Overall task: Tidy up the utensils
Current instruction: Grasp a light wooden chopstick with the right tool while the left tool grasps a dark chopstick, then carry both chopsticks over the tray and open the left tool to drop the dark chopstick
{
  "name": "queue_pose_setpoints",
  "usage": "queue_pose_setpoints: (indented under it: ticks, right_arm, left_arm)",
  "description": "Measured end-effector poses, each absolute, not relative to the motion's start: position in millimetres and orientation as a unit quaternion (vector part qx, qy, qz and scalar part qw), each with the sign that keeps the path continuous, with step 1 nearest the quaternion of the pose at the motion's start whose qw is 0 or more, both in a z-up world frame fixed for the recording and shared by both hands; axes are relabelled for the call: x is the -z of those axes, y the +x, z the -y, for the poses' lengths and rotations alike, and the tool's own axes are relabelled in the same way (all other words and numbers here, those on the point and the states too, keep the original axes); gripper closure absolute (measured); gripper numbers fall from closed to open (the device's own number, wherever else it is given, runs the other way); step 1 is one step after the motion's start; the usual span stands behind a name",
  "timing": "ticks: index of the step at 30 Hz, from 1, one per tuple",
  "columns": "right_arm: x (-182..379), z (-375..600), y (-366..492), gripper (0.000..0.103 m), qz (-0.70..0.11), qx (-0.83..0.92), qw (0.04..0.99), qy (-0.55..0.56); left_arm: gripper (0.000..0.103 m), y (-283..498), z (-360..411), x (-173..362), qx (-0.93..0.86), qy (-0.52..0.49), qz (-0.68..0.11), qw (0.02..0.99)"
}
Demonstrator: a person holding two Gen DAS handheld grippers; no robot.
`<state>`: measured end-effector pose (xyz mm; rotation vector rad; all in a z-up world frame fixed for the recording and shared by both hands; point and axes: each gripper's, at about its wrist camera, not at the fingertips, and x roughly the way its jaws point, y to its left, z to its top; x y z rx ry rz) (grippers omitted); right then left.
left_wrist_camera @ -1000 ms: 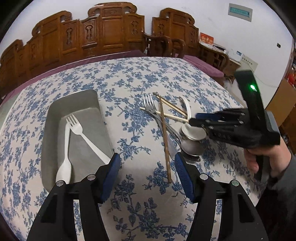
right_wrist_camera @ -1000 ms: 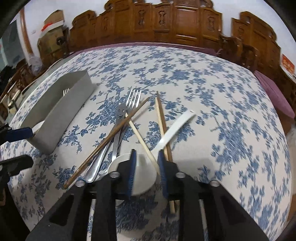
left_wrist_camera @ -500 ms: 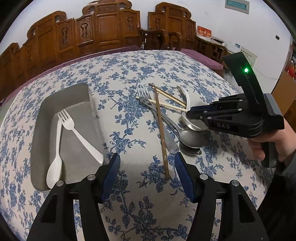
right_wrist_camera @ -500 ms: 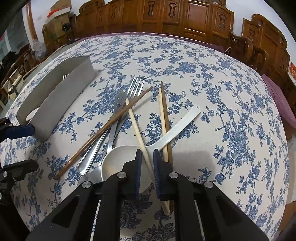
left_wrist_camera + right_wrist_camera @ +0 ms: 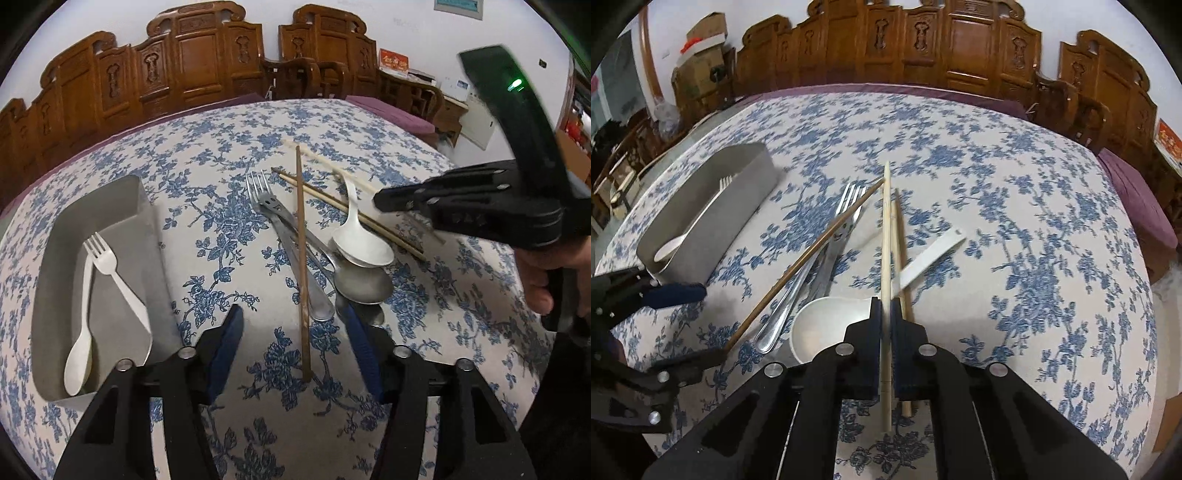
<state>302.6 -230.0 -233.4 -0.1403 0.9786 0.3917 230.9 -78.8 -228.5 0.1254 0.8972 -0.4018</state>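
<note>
Between the clenched pads of the right gripper, 1 pale chopstick is pinched near its butt, probably to lift it clear of the pile. Beyond, the left gripper hangs released beside the brown chopstick, with the grey tray farther left holding 2 white utensils, likely the destination.

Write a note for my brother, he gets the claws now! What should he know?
Right claw: shut on the pale chopstick, lifted off the pile.
Left claw: open, holding nothing, over the dark chopstick.
Done: white fork and white spoon lie in the grey tray.
Left: on the tablecloth sit the metal fork, metal spoon, white soup spoon and other chopsticks. Put them all in the tray.
</note>
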Motion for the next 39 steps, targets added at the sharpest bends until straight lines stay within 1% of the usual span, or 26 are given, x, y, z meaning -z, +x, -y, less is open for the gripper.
queue_pose_setpoints:
  ticks: [1,3,5,10,12,14,15,18,25,26,27,33,39]
  right_arm:
    - [233,232,303,0.097,-0.466,-0.184,0.863,-0.064]
    - [233,234,304,0.097,-0.466,-0.179,0.864,-0.063]
    - [233,235,305,0.097,-0.465,-0.176,0.866,-0.061]
    - [232,238,306,0.097,-0.461,-0.168,0.870,-0.054]
    - [230,237,305,0.097,-0.458,-0.170,0.871,-0.052]
    - [229,236,305,0.097,-0.455,-0.171,0.872,-0.051]
    - [228,236,305,0.097,-0.453,-0.172,0.873,-0.051]
    - [228,235,304,0.097,-0.452,-0.171,0.874,-0.049]
    - [229,232,304,0.097,-0.452,-0.172,0.874,-0.050]
    - [229,231,303,0.097,-0.452,-0.172,0.874,-0.050]
    - [229,230,303,0.097,-0.451,-0.173,0.874,-0.050]
    - [228,229,302,0.097,-0.449,-0.173,0.876,-0.049]
    - [226,228,300,0.097,-0.443,-0.172,0.879,-0.044]
  left_arm:
    - [0.053,233,79,231,0.192,0.058,-0.433,0.879]
    - [0.059,238,80,236,0.189,0.053,-0.442,0.875]
    - [0.062,242,82,241,0.189,0.047,-0.450,0.872]
    - [0.066,246,86,248,0.186,0.048,-0.456,0.869]
    - [0.075,248,86,251,0.182,0.049,-0.461,0.867]
    - [0.077,248,85,251,0.180,0.049,-0.460,0.868]
    - [0.081,249,85,252,0.179,0.050,-0.460,0.868]
    - [0.087,250,84,252,0.173,0.053,-0.460,0.869]
    - [0.087,247,88,253,0.167,0.079,-0.452,0.872]
    - [0.090,247,88,253,0.168,0.079,-0.452,0.872]
    - [0.098,247,87,253,0.170,0.076,-0.454,0.871]
    - [0.099,249,77,250,0.173,0.048,-0.466,0.866]
    - [0.099,245,71,238,0.176,0.037,-0.456,0.872]
